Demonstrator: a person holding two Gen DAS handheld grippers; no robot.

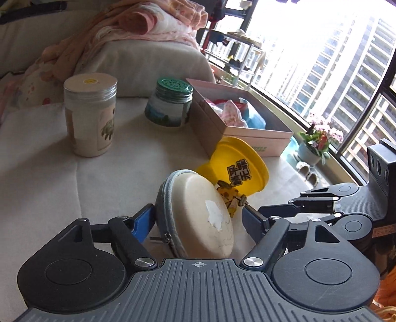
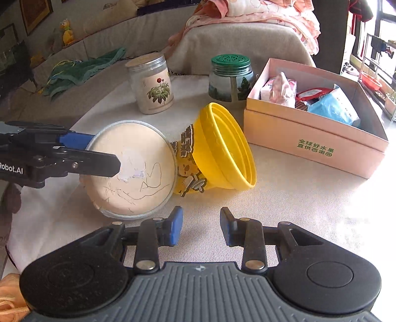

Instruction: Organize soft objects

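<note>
A round cream zip case stands on its edge on the white cloth, between the fingers of my left gripper. The jaws stand wide; a gap shows between the right pad and the case. In the right wrist view the case leans against a yellow collapsible bowl lying on its side, with the left gripper reaching in from the left around it. My right gripper hovers low over the cloth in front of both, partly open with nothing between its pads.
An open pink box holding soft packets sits at the right. Behind stand a white-lidded flower jar and a green-lidded jar. A pink blanket lies on the sofa arm, a green cloth on the seat.
</note>
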